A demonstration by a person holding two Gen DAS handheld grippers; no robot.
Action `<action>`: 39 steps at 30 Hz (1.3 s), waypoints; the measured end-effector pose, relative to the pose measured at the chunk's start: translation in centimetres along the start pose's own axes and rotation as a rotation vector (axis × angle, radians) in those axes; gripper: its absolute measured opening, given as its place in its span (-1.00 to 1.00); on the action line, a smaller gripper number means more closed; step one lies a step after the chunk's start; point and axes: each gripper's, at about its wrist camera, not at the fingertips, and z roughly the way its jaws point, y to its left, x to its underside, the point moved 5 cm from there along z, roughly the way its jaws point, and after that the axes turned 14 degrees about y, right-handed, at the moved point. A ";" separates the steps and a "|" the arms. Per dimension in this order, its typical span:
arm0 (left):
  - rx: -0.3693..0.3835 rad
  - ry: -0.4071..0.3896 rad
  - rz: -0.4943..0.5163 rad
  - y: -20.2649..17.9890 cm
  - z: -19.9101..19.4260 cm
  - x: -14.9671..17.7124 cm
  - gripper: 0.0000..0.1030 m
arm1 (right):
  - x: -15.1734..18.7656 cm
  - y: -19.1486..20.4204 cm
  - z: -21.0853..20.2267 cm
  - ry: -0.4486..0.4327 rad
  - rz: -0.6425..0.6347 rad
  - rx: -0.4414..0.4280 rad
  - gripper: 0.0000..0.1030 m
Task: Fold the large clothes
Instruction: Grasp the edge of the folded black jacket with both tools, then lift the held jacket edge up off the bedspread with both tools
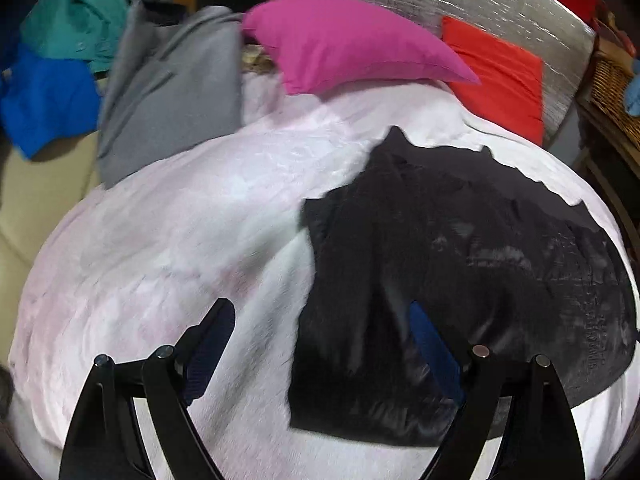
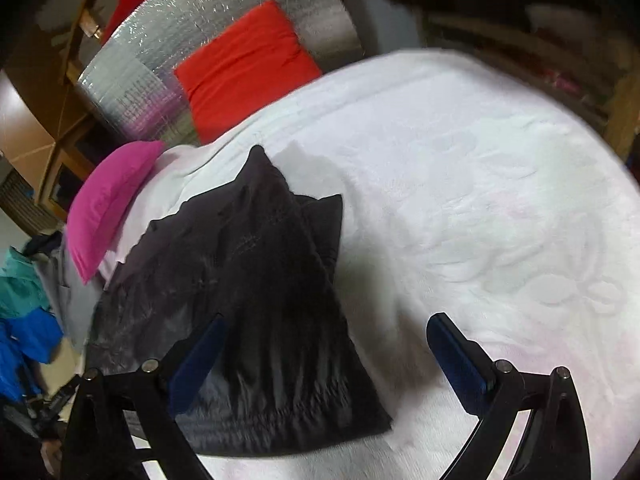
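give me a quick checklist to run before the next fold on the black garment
1. Left gripper open and empty: ok, fingers spread, nothing between them.
2. Right gripper open and empty: ok, it is above the garment, not pinching it.
3. Black garment lying on the white blanket: ok, already partly folded.
4. Garment clear of the pink pillow and red cushion: ok, both apart from it.
5. Layers smooth and edges aligned: cannot tell, fabric is dark and blurred.
6. Grey garment out of the way: ok, at the bed's far side.

Black garment motion-blurred — print unreadable (faint), wicker basket edge-cropped
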 end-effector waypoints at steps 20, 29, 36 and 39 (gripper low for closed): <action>0.317 0.217 -0.030 -0.3 7.1 -5.0 0.20 | -3.3 2.4 5.8 0.171 -0.079 -0.107 0.20; 0.335 0.205 -0.001 -0.1 7.3 -5.4 0.24 | -3.7 3.1 6.8 0.169 -0.061 -0.158 0.34; 0.219 0.178 0.076 -2.0 6.2 -6.4 -0.47 | -3.7 5.3 4.9 0.178 -0.167 -0.087 -0.55; 0.154 0.165 0.103 -2.8 6.4 -6.5 -0.30 | -3.7 4.7 5.1 0.185 -0.146 -0.076 -0.43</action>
